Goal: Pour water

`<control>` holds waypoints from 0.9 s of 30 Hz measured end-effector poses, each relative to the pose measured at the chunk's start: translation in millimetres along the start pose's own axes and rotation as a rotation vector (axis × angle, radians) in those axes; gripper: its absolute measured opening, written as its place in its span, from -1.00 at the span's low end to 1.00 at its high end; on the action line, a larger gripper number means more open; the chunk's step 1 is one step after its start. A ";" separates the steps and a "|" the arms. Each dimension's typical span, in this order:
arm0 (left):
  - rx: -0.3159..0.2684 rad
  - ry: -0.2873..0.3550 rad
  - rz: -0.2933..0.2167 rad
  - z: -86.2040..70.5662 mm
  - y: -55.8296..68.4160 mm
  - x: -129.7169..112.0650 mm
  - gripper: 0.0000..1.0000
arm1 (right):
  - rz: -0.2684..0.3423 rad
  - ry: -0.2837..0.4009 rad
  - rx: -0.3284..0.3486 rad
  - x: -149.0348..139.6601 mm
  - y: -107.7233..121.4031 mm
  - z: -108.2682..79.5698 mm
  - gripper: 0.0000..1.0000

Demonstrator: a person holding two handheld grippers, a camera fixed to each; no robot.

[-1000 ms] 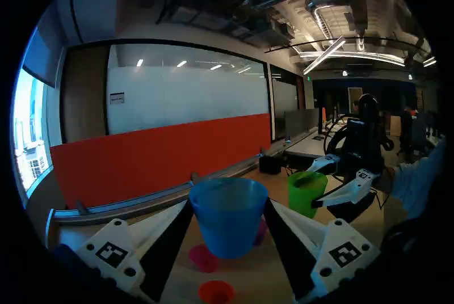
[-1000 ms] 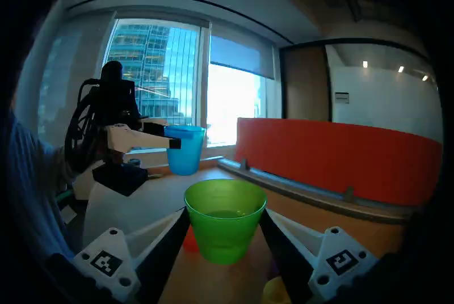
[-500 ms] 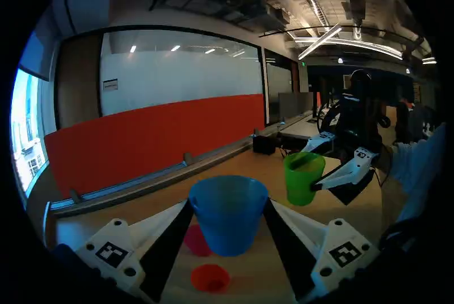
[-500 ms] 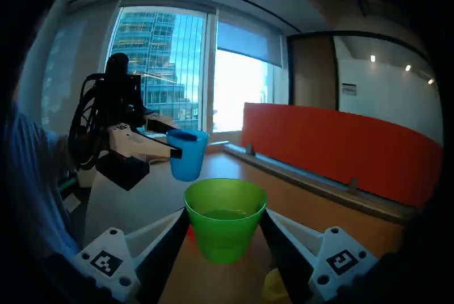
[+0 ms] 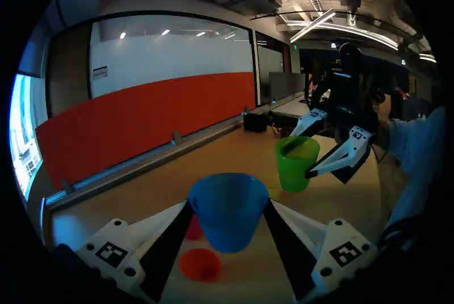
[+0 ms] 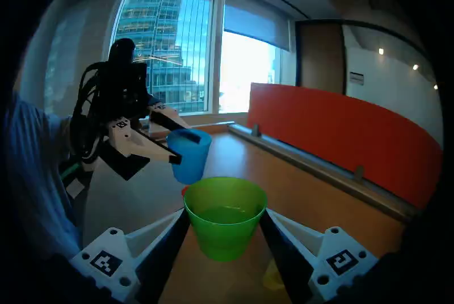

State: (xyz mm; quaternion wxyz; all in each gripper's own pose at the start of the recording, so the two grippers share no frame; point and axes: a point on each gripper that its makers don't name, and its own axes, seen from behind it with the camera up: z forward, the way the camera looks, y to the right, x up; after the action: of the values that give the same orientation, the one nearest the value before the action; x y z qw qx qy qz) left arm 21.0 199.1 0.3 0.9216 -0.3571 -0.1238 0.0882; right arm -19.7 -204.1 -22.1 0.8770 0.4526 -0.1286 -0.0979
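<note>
Clamping a blue cup [image 5: 228,222] in its jaws, the left gripper [image 5: 228,205] held it above a wooden table [image 5: 238,151], while the right gripper [image 6: 225,220] pinched a green cup [image 6: 225,239], water [image 6: 225,213] pooled in its bottom, near the blue one.

On the wooden desk [image 5: 227,153] sit an orange cup [image 5: 200,264], a pink cup [image 5: 194,229] and something yellow [image 6: 273,275]; a red partition [image 5: 142,114] lines its far edge.
</note>
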 end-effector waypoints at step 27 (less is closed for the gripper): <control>-0.097 -0.206 0.064 24.3 28.5 -89.3 0.75 | -0.013 -0.176 0.042 -63.7 5.1 11.3 0.76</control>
State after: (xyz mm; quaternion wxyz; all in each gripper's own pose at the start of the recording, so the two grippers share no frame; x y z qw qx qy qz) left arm -73.4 213.0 -16.4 0.8822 -0.3942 -0.2107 0.1478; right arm -83.3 -191.6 -20.3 0.8520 0.4611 -0.2044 -0.1401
